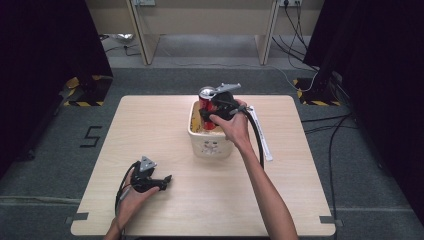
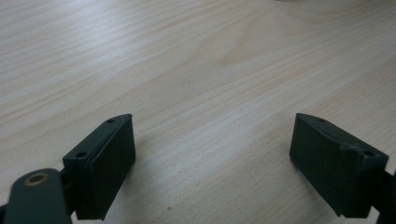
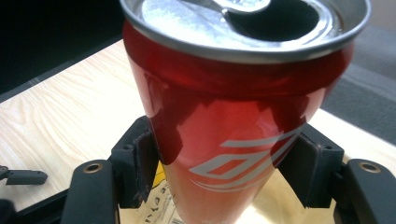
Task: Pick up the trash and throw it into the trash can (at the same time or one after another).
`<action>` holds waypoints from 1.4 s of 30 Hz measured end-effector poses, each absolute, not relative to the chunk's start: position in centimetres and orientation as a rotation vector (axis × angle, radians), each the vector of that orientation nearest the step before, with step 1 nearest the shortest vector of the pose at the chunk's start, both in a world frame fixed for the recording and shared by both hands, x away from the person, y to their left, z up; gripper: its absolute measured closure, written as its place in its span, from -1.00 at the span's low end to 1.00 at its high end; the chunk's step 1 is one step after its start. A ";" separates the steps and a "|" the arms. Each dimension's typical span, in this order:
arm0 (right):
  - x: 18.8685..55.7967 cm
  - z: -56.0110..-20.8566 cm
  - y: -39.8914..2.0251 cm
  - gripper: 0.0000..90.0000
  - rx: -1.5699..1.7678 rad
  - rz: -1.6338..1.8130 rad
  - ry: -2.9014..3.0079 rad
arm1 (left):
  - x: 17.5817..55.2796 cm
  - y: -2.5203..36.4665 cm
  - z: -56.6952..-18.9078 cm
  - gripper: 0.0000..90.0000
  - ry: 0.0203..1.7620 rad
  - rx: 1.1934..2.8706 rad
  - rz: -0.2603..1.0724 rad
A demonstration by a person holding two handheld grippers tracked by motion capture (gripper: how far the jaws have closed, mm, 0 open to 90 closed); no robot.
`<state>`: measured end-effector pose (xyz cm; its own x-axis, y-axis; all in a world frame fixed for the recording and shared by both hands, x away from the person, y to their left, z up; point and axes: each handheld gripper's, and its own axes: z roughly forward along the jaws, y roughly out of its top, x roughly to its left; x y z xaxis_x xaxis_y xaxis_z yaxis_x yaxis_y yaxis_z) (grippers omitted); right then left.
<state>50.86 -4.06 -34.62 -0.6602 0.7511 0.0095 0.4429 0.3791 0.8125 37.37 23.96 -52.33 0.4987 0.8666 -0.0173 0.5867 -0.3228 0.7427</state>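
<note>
An opened red drink can (image 1: 205,98) (image 3: 233,116) stands upright at the far end of a white tub (image 1: 212,147) in the middle of the table, its top above the rim. My right gripper (image 1: 207,113) (image 3: 224,172) is shut on the can, with a black pad pressed against each side of its lower half. A yellow and white packet (image 3: 156,200) lies in the tub below the can. My left gripper (image 1: 166,181) (image 2: 212,154) rests low over the table near its front left, jaws wide open with bare wood between them.
The light wooden table (image 1: 150,125) has a long white strip (image 1: 261,135) lying to the right of the tub, beside the right gripper's black cable. Grey floor, desk legs and cables lie beyond the far edge, and dark curtains hang at both sides.
</note>
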 end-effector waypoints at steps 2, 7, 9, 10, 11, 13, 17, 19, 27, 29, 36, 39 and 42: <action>50.9 -35.0 -3.9 -0.24 1.046 1.162 2.299 | 37.4 24.0 -52.3 -0.70 1.189 2.038 0.507; 51.0 -35.8 -3.4 -0.24 1.045 1.137 2.324 | 37.4 24.0 -52.3 -0.70 1.188 2.039 0.508; 51.0 -36.0 -3.3 -0.24 1.046 1.136 2.326 | 37.4 24.0 -52.3 -0.70 1.188 2.039 0.508; 51.0 -36.1 -3.2 -0.25 1.050 1.129 2.331 | 37.4 23.9 -52.3 -0.70 1.190 2.036 0.508; 51.0 -36.3 -3.2 -0.24 1.048 1.126 2.334 | 37.4 23.9 -52.3 -0.70 1.190 2.036 0.508; 51.0 -36.4 -3.1 -0.25 1.051 1.115 2.341 | 37.4 24.0 -52.3 -0.70 1.190 2.038 0.505; 51.1 -36.8 -2.9 -0.24 1.042 1.103 2.352 | 37.4 23.9 -52.3 -0.70 1.191 2.036 0.503; 51.1 -36.9 -2.8 -0.25 1.050 1.095 2.356 | 37.4 24.0 -52.3 -0.70 1.189 2.040 0.503; 51.1 -37.8 -2.5 -0.25 1.041 1.042 2.388 | 37.4 24.0 -52.3 -0.70 1.189 2.040 0.503; 51.1 -38.0 -2.5 -0.25 1.046 1.038 2.394 | 37.4 24.0 -52.3 -0.70 1.189 2.041 0.502; 51.1 -38.6 -2.6 -0.25 1.051 1.041 2.411 | 37.4 23.9 -52.3 -0.70 1.190 2.037 0.503; 51.0 -38.7 -2.7 -0.29 1.051 1.041 2.415 | 37.4 24.0 -52.3 -0.70 1.187 2.044 0.501; 50.9 -38.5 -2.7 -0.42 1.057 1.050 2.416 | 37.4 23.9 -52.3 -0.70 1.190 2.039 0.501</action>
